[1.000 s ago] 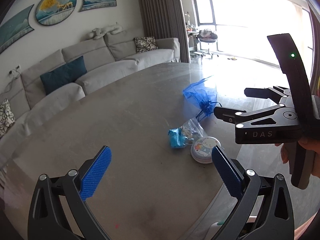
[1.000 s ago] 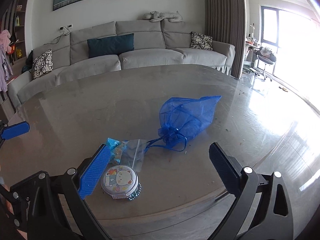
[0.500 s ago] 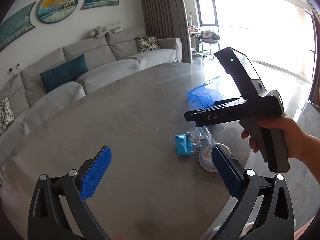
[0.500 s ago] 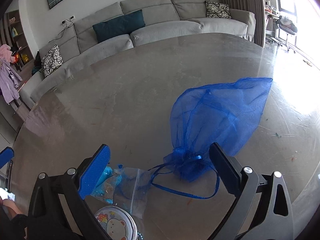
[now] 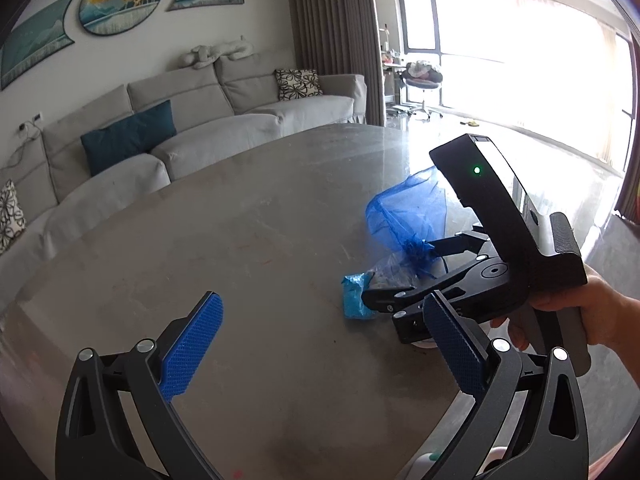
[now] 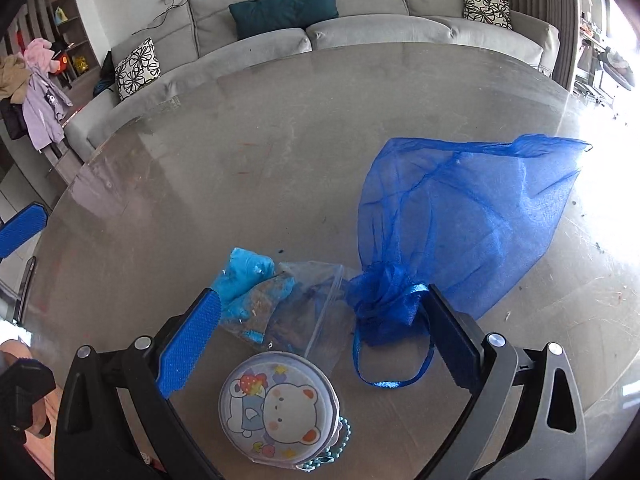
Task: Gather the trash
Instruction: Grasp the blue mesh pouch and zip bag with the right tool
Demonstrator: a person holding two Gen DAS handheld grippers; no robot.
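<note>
On the grey round table (image 6: 248, 132) lies a small heap of trash. It holds a blue mesh drawstring bag (image 6: 460, 220), a clear zip bag (image 6: 316, 320), a crumpled light-blue wrapper (image 6: 248, 280) and a round tin with a cartoon bear lid (image 6: 280, 404). My right gripper (image 6: 320, 336) is open low over the heap, its fingers on either side of the zip bag; the right finger touches the mesh bag's tied neck. In the left wrist view my left gripper (image 5: 320, 344) stays open and empty, short of the right gripper (image 5: 400, 274), the mesh bag (image 5: 404, 216) and the wrapper (image 5: 356, 296).
A grey sofa (image 5: 200, 128) with cushions curves behind the table. The table edge (image 5: 452, 412) runs close on the near right, with floor beyond. A person's hand (image 5: 592, 312) holds the right gripper's handle. A bead chain (image 6: 332, 452) lies by the tin.
My right gripper has moved forward and down over the heap, so the zip bag and the mesh bag's neck now sit between its fingers. The left gripper has barely moved.
</note>
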